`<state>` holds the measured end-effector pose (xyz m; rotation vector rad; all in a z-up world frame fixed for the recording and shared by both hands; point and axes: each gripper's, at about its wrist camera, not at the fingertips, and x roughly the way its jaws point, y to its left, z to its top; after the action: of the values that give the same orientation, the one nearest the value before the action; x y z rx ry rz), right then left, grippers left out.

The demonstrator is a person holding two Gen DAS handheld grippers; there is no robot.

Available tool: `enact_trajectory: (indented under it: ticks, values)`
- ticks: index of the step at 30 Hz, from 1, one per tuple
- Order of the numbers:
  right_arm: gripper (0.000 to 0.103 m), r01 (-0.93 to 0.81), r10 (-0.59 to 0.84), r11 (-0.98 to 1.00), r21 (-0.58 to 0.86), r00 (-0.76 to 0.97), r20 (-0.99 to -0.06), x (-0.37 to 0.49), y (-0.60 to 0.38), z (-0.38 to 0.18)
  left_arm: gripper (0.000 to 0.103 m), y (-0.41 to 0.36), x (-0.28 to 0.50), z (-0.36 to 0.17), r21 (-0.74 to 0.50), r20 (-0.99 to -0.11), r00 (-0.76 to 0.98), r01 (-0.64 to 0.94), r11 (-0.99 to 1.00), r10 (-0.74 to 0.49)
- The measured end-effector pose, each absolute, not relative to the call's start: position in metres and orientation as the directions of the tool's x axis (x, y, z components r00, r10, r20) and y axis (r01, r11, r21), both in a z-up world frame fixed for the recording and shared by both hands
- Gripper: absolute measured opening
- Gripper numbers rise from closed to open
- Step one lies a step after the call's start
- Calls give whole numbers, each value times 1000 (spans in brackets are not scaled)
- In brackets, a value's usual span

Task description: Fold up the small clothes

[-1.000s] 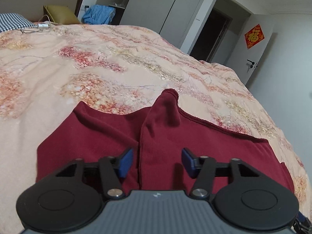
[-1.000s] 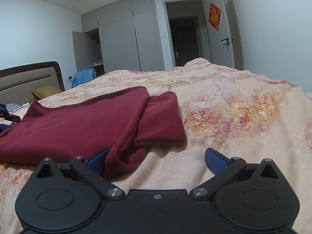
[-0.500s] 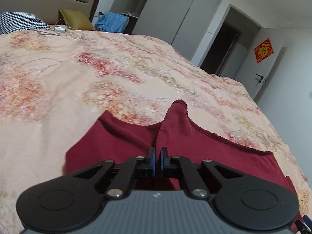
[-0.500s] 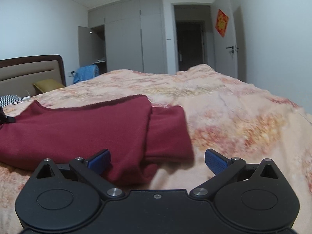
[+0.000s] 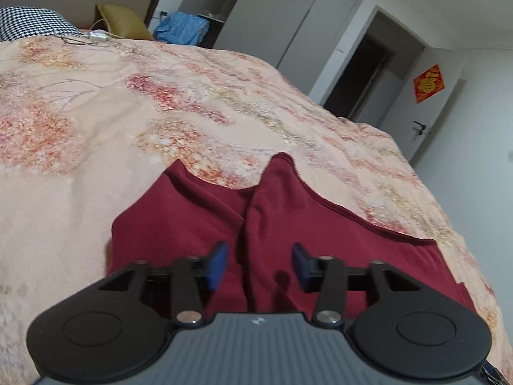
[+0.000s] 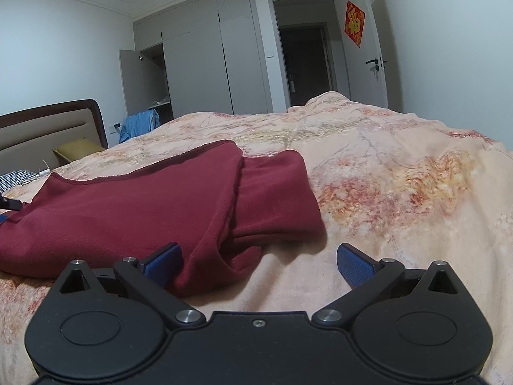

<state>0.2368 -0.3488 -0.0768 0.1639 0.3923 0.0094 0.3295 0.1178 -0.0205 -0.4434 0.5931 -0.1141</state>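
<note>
A dark red garment (image 5: 323, 234) lies partly folded on the floral bedspread (image 5: 96, 134). In the left wrist view a raised fold of it (image 5: 253, 211) runs between the fingers of my left gripper (image 5: 259, 264), which is open just above the cloth. In the right wrist view the garment (image 6: 138, 205) lies flat with a folded sleeve (image 6: 275, 199) on its right. My right gripper (image 6: 258, 261) is open at the garment's near corner, its left finger (image 6: 162, 261) against the cloth.
The bedspread (image 6: 400, 192) stretches right and far. At the head of the bed are a headboard (image 6: 48, 128), a checked pillow (image 5: 29, 24), a yellow cushion (image 5: 123, 21) and a cable (image 5: 93, 37). Blue clothing (image 5: 181, 29) and wardrobes (image 6: 205, 64) stand beyond.
My left gripper was open a second ago, shut on the garment's fold half a second ago, and is open again now. The right gripper stays open and has shifted slightly.
</note>
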Motion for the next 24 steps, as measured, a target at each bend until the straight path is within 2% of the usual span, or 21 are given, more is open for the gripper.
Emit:
enact_trajectory:
  ticks: [3,5,7,10,13,17,24]
  values:
    - [103,21,43,986,164,927,-372,235,-350,-78,68,112,311,-19,-407,-508,831,1,913,-227]
    - [103,18,46,985,171,930,-365,234,-351,-79,84,107,294,-17,-387,-498,843,-5,922,-204]
    - [103,17,48,984,176,933,-357,232,-352,-80,92,100,273,-18,-363,-500,851,-38,931,-161]
    - [103,19,44,985,173,935,-352,231,-351,-81,98,92,246,-26,-351,-514,847,-64,934,-135]
    - [103,20,42,985,171,935,-352,230,-351,-81,101,87,232,-43,-369,-525,836,-53,928,-161]
    - [103,20,43,984,175,936,-348,230,-351,-81,103,81,224,-49,-374,-489,864,-80,924,-123]
    - [103,75,-16,981,177,948,-317,221,-348,-83,103,82,225,-52,-399,-498,861,-120,909,-104]
